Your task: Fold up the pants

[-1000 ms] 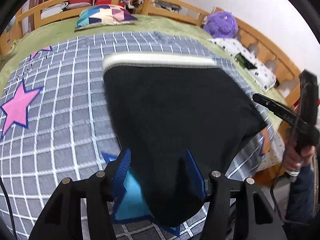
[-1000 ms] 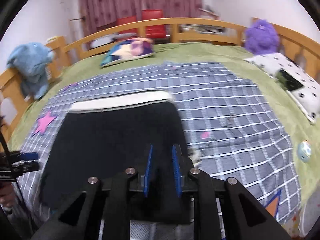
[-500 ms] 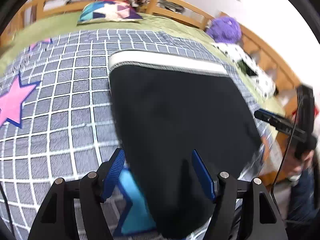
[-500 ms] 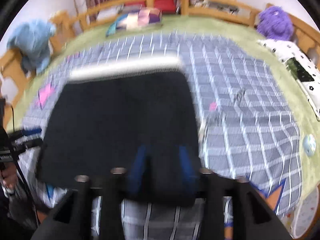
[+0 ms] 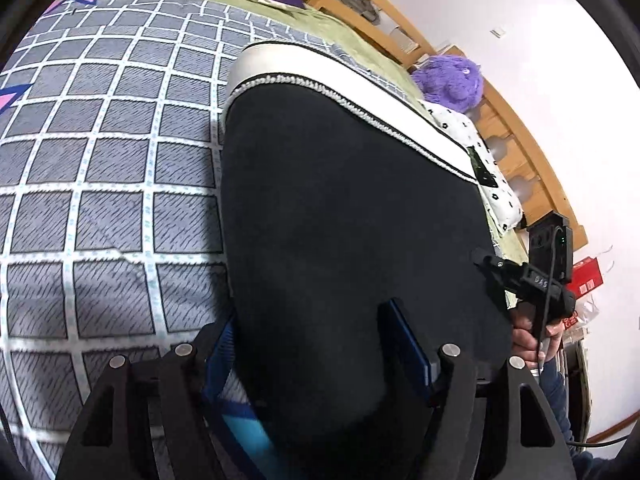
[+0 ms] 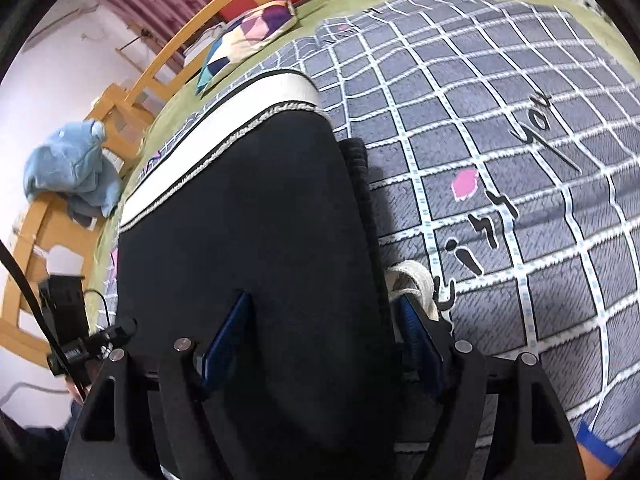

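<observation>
Grey checked blanket point(image 6: 500, 128) reads "you" beside pants point(image 6: 248, 240).

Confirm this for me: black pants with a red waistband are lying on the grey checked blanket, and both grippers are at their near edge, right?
Not quite. The waistband is white, not red, as both wrist views show. Otherwise yes: the black pants lie on the grey checked blanket, with the left gripper and right gripper at their near edge.

You are working in a home bedroom: a wooden-railed bed point(image 6: 168, 60) under a grey checked blanket point(image 5: 100, 160), a patchwork pillow point(image 6: 248, 36) upper centre, a purple plush toy point(image 5: 448, 80) upper right.
</observation>
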The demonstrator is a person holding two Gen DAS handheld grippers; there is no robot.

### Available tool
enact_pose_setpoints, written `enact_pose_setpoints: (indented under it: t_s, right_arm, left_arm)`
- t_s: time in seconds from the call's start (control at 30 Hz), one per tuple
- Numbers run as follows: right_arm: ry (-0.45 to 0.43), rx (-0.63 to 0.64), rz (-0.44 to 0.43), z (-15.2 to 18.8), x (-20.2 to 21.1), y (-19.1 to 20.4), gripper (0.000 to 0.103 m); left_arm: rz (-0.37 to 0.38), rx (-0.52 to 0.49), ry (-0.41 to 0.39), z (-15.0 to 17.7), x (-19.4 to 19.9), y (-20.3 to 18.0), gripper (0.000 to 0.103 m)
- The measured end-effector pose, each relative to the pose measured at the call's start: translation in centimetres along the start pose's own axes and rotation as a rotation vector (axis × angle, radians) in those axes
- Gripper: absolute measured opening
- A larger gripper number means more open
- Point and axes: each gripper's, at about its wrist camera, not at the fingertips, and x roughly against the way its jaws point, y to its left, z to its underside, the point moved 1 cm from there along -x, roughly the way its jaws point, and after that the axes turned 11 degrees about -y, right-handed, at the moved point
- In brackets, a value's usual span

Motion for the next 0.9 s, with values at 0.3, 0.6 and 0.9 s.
enact_pose_setpoints:
  t_s: [0.3,0.6,0.9]
  right_arm:
    - [-0.013,-0.112,-0.101,-0.1,-0.3,-1.0,0.058]
    - [-0.182,-0.141,-0.038,-2.6,5.4,3.7,0.022]
    - [-0.181,-0.079,-0.22,-3.1,-0.4,15.9,0.02]
  left_arm:
    - [0.009,0.05,-0.02,-1.3,0.5,-0.6,0.028]
    - [0.096,-0.054,-0.129,-6.6,6.0,-3.6,0.018]
    - [-0.091,-0.066,-0.194,-12.6,14.8,4.7,0.018]
